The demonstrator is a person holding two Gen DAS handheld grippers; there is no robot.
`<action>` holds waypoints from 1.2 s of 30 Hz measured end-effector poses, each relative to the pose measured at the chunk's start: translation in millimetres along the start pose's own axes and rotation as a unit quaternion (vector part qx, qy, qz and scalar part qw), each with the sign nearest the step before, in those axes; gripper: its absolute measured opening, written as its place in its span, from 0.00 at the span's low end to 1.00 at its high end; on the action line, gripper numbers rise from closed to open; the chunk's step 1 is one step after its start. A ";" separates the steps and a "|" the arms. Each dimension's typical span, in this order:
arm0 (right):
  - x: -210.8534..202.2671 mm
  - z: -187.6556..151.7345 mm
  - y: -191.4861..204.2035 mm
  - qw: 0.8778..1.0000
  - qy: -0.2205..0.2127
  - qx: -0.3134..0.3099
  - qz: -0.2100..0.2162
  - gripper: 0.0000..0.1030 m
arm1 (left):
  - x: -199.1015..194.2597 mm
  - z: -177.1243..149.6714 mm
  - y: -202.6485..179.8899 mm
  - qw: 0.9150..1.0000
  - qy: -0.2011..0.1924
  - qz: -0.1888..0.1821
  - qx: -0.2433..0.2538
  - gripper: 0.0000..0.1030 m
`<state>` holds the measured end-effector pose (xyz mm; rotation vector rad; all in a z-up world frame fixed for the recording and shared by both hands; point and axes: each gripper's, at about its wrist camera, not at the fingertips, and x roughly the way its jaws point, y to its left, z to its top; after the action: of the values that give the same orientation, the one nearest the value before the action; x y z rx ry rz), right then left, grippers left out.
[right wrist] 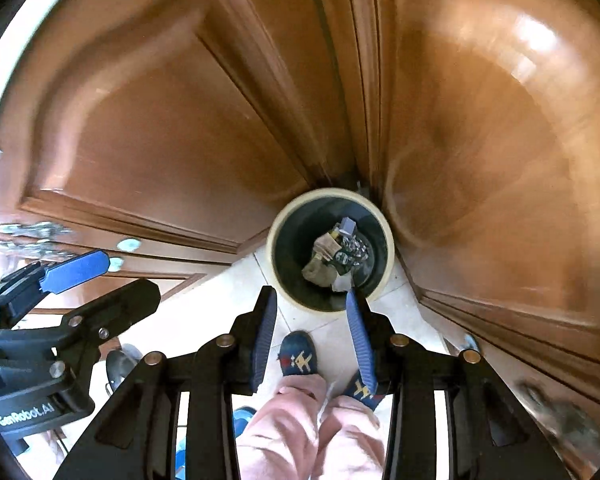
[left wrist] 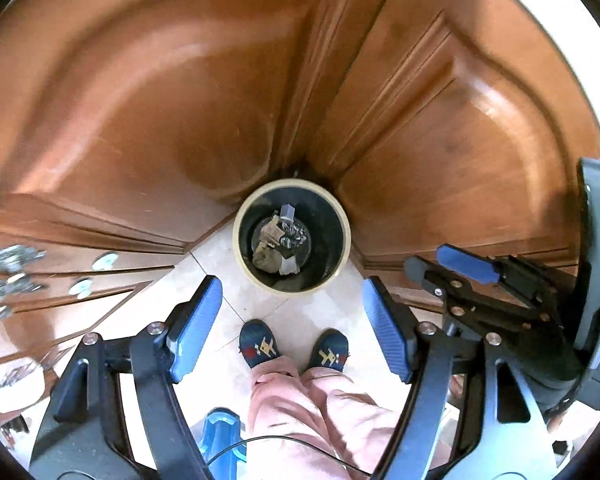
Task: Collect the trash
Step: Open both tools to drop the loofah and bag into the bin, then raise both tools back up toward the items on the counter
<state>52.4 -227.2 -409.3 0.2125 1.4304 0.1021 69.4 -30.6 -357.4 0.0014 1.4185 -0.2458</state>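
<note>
Both tools point almost straight down over the trash bin [left wrist: 292, 236], which stands on the tiled floor [left wrist: 204, 280] in the corner of the wooden cabinet doors [left wrist: 140, 100], with crumpled wrappers and scraps [left wrist: 278, 240] lying at its bottom. Your left hand-held gripper [left wrist: 292, 328] is spread wide with nothing in it; your right hand-held gripper [right wrist: 312, 340] is partly open, also empty. The drop looks done, so lift clear of the cream rim and look around for remaining litter before turning away.
</note>
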 end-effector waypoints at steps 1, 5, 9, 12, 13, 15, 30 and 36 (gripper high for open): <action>-16.0 -0.2 4.1 1.000 -0.005 -0.003 0.000 0.36 | -12.6 -0.5 -1.7 1.000 -0.004 0.007 -0.005 0.68; -73.7 -0.3 14.7 1.000 -0.025 -0.013 0.012 0.37 | -67.9 -2.4 -2.8 0.999 -0.027 0.012 -0.028 0.68; -129.3 -1.7 29.0 0.998 -0.054 -0.032 0.022 0.43 | -127.9 -2.7 -8.1 0.997 -0.067 0.031 -0.030 0.72; -165.3 -1.9 36.2 0.996 -0.076 -0.044 0.033 0.45 | -170.9 -4.0 -11.9 0.994 -0.099 0.039 -0.033 0.73; -179.9 -1.7 39.5 0.995 -0.084 -0.048 0.037 0.45 | -183.2 -4.2 -13.9 0.992 -0.111 0.040 -0.035 0.73; -202.4 -1.0 42.7 0.992 -0.101 -0.056 0.041 0.46 | -211.6 -2.9 -17.0 0.990 -0.132 0.039 -0.036 0.73; -364.1 38.2 56.6 0.962 -0.245 -0.101 0.059 0.55 | -350.2 25.5 -43.3 0.966 -0.248 0.065 -0.018 0.73; -418.5 87.9 72.7 0.941 -0.312 -0.127 0.039 0.56 | -394.4 56.2 -34.3 0.962 -0.265 0.071 -0.015 0.73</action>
<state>85.0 -246.0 22.8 0.0754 0.7655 0.2597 66.8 -5.9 41.7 0.0120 0.8835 -0.0929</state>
